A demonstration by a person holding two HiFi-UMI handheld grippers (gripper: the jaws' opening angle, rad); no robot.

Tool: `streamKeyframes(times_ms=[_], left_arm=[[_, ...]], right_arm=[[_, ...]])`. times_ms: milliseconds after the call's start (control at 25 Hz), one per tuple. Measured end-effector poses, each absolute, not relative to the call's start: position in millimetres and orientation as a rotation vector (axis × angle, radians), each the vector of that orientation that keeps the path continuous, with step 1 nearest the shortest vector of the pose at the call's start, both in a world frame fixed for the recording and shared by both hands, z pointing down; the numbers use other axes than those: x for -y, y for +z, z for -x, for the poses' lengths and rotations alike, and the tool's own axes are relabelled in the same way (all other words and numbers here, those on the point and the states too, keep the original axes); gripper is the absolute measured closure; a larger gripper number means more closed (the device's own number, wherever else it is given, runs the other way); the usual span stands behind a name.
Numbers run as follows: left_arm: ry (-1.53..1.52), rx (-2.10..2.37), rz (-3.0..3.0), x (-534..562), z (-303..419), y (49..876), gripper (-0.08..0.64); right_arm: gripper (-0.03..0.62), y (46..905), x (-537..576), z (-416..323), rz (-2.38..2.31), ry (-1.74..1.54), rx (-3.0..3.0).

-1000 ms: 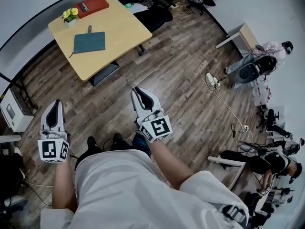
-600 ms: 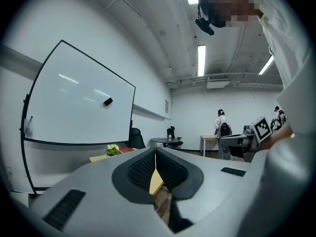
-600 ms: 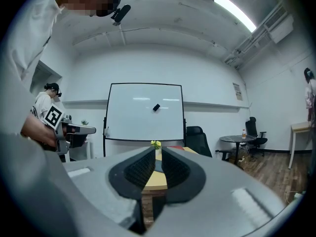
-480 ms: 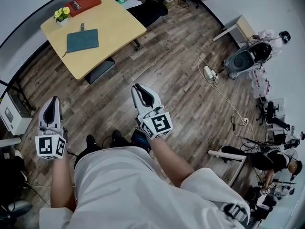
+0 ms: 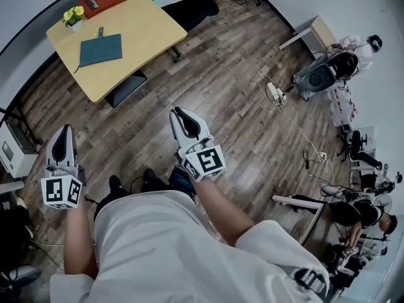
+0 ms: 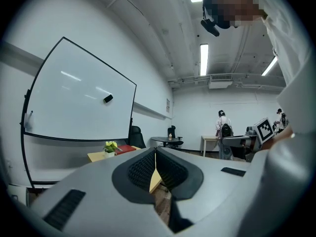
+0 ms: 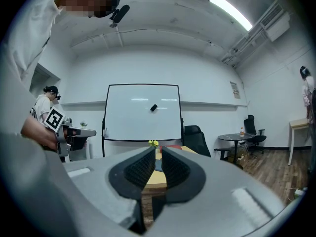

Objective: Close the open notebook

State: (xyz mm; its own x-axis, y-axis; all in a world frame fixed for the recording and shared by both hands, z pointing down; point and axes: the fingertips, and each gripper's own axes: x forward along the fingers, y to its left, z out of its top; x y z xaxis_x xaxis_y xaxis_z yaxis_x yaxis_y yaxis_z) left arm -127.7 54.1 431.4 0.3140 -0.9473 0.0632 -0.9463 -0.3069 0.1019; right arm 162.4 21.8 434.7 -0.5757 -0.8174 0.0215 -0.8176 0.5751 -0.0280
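A teal notebook (image 5: pixel 101 49) lies flat on the light wooden table (image 5: pixel 148 24) at the top left of the head view, its cover facing up. I stand on the wood floor well short of that table. My left gripper (image 5: pixel 61 133) is held out at the lower left, shut and empty. Nearer the middle, my right gripper (image 5: pixel 178 113) is also shut with nothing in it. In the left gripper view the jaws of the left gripper (image 6: pixel 155 154) meet, with the table edge beyond them. The right gripper (image 7: pixel 158 154) points level at the table (image 7: pixel 157 177).
A red book (image 5: pixel 102 2) and a pot of yellow flowers (image 5: pixel 73 14) sit at the table's far edge. A dark stool (image 5: pixel 126 88) stands under the table. A power strip (image 5: pixel 274 93) and cables trail across the floor at right. A whiteboard (image 7: pixel 143 112) stands behind the table.
The table and notebook have slid toward the upper left of the head view. Both grippers have stayed shut and drifted slightly left in the frame.
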Motion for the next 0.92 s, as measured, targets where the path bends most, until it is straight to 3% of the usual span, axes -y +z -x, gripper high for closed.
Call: streamKeyframes(times_ms=[920], left_arm=[[-0.032, 1.764, -2.449, -45.4, 79.9, 430.1, 0.548]], right_arm=[[0.554, 447.1, -11.8, -210.5, -1.496, 0.101, 2.782]])
